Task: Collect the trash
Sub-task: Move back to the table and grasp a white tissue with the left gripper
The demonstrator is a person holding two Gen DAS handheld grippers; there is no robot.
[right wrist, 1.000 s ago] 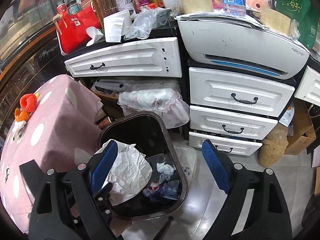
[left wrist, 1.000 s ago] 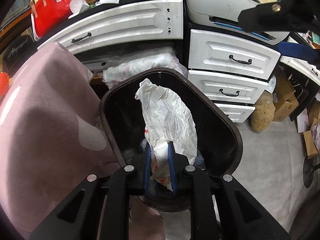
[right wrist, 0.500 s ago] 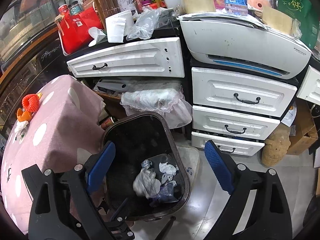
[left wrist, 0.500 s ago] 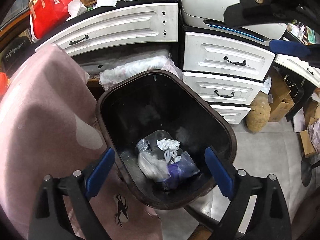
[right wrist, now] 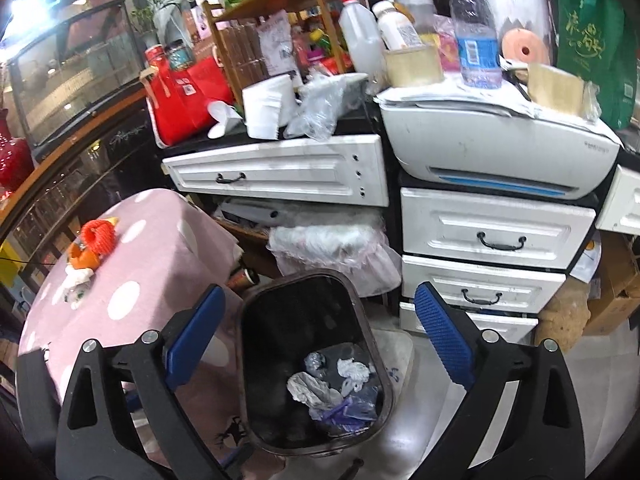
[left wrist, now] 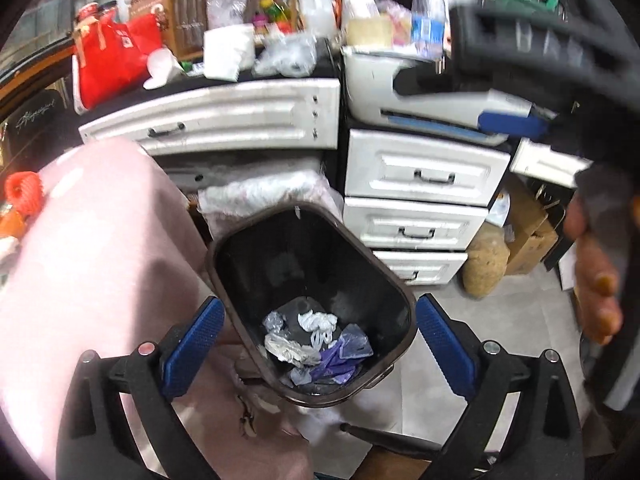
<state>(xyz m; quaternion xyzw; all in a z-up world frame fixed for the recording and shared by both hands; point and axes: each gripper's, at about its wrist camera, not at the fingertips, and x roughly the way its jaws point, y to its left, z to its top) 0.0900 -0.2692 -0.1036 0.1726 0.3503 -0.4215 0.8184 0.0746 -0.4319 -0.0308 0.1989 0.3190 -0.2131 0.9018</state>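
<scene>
cluttered white drawers are seen behind the dark plastic trash bin (left wrist: pixel 256 264), where crumpled white paper (left wrist: pixel 286 348) lies at the bottom, directly below both grippers; left gripper (left wrist: pixel 316 340) and right gripper (right wrist: pixel 320 340) have just been opening, jaws spread, nothing between them.

Left gripper (left wrist: pixel 318 342): black plastic frame showing triangular cut-outs, silver screws sitting at pivots, blue textured pads (left wrist: pixel 194 346) lining both fingers. Right gripper (right wrist: pixel 320 342): showing same black frame, same silver screws, same blue dimpled pads. Hand (left wrist: pixel 596 276) showing at edge of left view, blurred; possibly wrapping dark grey handle.
</scene>
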